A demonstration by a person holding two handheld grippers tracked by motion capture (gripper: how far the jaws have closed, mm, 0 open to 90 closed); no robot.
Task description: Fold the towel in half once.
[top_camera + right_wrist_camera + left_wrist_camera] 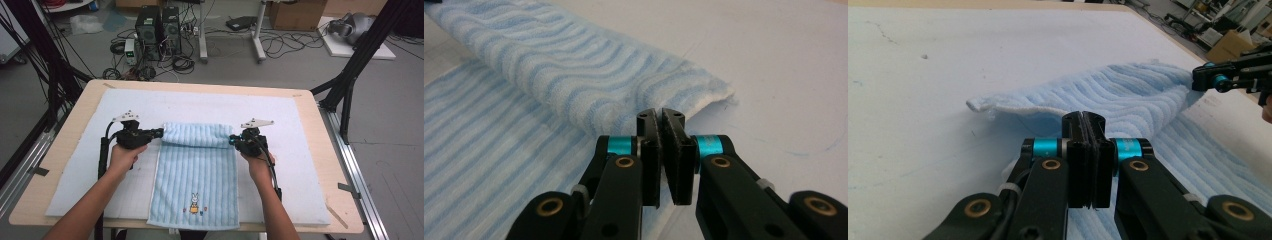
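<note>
Left gripper (pixel 159 132): jaws pressed together on the striped towel's (pixel 195 175) folded-over left edge.
Right gripper (pixel 233 141): jaws clamped on the fold's right edge.
Fold: held between both grippers.

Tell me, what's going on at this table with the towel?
A person holds a two-fingered tool in each hand and is folding a light blue striped towel on a white padded mat. The left gripper and right gripper each pinch one side of the towel's far end, which is doubled over toward the person. The near end, with a small rabbit picture, lies flat.
</note>
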